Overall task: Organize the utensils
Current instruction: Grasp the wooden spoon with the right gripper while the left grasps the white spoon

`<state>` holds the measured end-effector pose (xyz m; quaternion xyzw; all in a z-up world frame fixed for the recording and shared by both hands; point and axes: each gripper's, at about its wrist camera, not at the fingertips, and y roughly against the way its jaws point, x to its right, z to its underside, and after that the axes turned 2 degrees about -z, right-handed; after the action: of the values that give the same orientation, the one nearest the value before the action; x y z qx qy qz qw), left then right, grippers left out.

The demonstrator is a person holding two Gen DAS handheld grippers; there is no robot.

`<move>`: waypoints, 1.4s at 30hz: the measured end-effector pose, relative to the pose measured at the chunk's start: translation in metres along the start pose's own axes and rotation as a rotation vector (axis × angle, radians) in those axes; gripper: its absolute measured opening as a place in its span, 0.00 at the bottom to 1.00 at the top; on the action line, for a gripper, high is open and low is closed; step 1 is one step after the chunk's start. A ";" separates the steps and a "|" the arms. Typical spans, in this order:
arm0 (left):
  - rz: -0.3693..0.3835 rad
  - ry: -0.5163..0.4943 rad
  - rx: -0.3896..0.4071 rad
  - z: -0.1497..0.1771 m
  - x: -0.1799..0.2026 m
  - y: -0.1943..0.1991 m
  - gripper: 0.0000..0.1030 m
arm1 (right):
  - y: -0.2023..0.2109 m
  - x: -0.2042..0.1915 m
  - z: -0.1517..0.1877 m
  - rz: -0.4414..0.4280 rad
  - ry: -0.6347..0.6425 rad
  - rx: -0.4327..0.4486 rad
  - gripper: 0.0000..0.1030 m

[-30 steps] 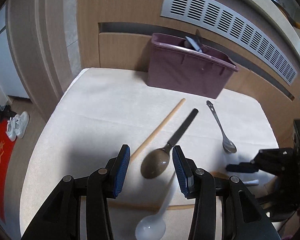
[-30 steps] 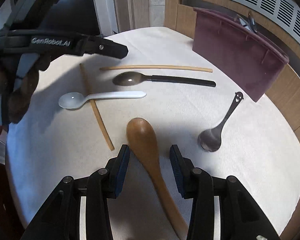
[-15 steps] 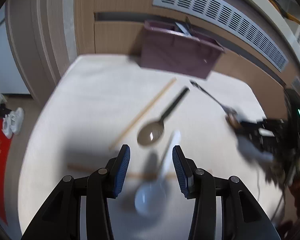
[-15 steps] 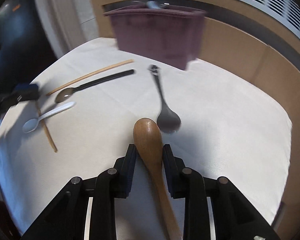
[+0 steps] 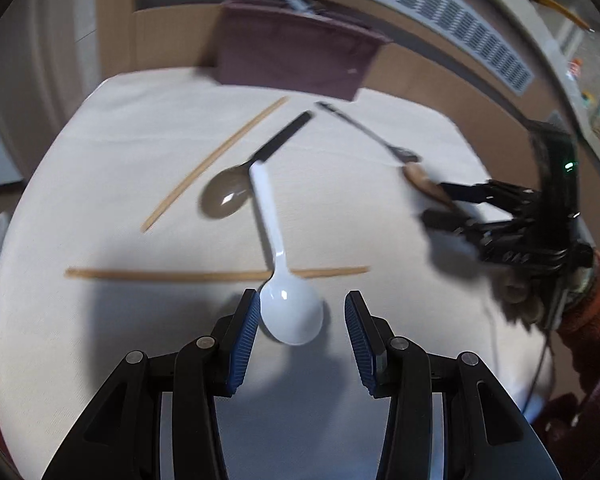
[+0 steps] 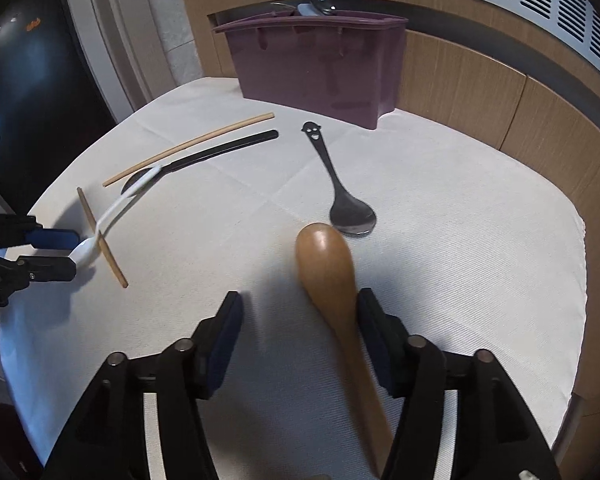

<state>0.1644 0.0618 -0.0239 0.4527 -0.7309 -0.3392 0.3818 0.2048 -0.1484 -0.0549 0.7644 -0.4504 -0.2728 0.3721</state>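
Here the left claw (image 5: 300, 320) stands apart around the glossy white plastic spoon (image 5: 290, 310); the right claw (image 6: 298, 334), opening, straddles the long brown wooden spoon (image 6: 328, 268) mid-surface (image 6: 460, 220), clear of its edges.

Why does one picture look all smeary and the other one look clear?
Left wrist view: motion blur smears the purple bin, the metal spoon and the right gripper, while the white spoon up close stays sharper. Right wrist view: mostly crisp, so the metal spoon's smiley handle shows; only the wooden spoon looks soft. Both views bend straight lines, like the vent slats, because of the fisheye lens.
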 end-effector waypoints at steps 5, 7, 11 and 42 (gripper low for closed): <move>-0.027 0.064 0.017 -0.027 -0.006 -0.004 0.44 | 0.000 -0.003 0.004 -0.022 -0.003 0.009 0.73; -0.049 0.117 -0.011 -0.040 -0.013 -0.015 0.43 | -0.002 -0.003 0.001 -0.026 0.007 -0.011 0.74; -0.132 0.094 -0.081 -0.055 -0.010 -0.040 0.27 | -0.002 -0.009 0.003 0.003 0.057 -0.011 0.72; -0.140 0.023 0.131 -0.065 0.024 0.003 0.10 | 0.024 -0.015 -0.031 0.069 0.113 0.035 0.28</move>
<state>0.2125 0.0308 0.0162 0.5303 -0.7138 -0.3114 0.3351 0.2099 -0.1330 -0.0168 0.7688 -0.4596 -0.2083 0.3928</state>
